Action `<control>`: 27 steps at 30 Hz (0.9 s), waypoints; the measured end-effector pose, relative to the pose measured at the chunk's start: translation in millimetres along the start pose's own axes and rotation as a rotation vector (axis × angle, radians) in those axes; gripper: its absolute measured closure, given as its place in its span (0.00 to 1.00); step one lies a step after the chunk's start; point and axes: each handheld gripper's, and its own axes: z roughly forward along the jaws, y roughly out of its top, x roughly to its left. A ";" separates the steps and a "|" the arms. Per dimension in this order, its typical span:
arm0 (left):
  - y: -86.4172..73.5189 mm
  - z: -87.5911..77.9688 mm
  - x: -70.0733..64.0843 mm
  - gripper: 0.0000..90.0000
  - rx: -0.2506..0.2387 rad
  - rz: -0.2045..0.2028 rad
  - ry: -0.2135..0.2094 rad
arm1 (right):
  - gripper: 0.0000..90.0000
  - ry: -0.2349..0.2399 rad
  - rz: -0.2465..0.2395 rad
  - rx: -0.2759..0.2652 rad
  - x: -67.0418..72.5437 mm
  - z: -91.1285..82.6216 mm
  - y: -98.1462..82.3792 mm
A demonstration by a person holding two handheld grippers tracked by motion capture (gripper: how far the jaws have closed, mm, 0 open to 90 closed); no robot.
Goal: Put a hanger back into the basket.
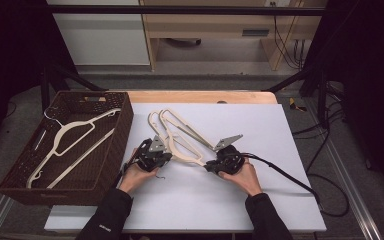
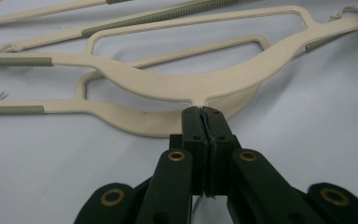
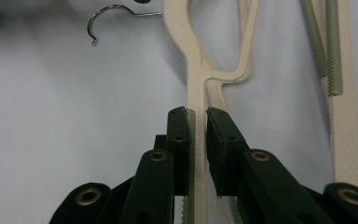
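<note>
A white sheet covers most of the desk, and a strip of bare wood shows at the far edge. Behind the desk there is a grey floor, a pale cabinet and some black cables. On the left side of the desk stands a dark woven basket, and one cream hanger with a metal hook lies inside it.

Two more cream hangers lie stacked on the white sheet, near the middle, just to the right of the basket.

The person's forearms in dark sleeves come in from the bottom edge. The left hand holds the left tool at the near left side of the stacked hangers. In the left gripper view its jaws are pressed together on the thin neck at the middle of the upper hanger. The right hand holds the right tool at the near right end of the hangers. In the right gripper view its jaws stand narrow and clamp one arm of a hanger, with the ridged grey strip between the pads. Both tools lie low, close to the sheet.
</note>
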 end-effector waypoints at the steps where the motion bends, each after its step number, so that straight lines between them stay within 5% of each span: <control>1: 0.6 -0.8 -0.8 0.98 0.002 0.001 0.003 | 0.89 0.007 -0.012 -0.002 -0.4 -0.6 -0.3; 11: 8.6 -5.9 -13.2 0.98 0.081 0.024 0.045 | 0.79 -0.018 -0.040 -0.039 8.4 -3.7 -2.6; 19: 19.5 -14.1 -25.5 0.98 0.108 0.014 0.051 | 0.45 -0.082 -0.083 -0.184 12.4 -6.4 1.6; 23: 25.7 -18.3 -32.9 0.98 0.111 0.003 0.046 | 0.37 -0.111 -0.117 -0.170 19.7 6.3 4.3; 27: 30.1 -21.7 -37.6 0.98 0.111 -0.015 0.038 | 0.39 -0.132 -0.149 -0.133 26.2 20.4 5.0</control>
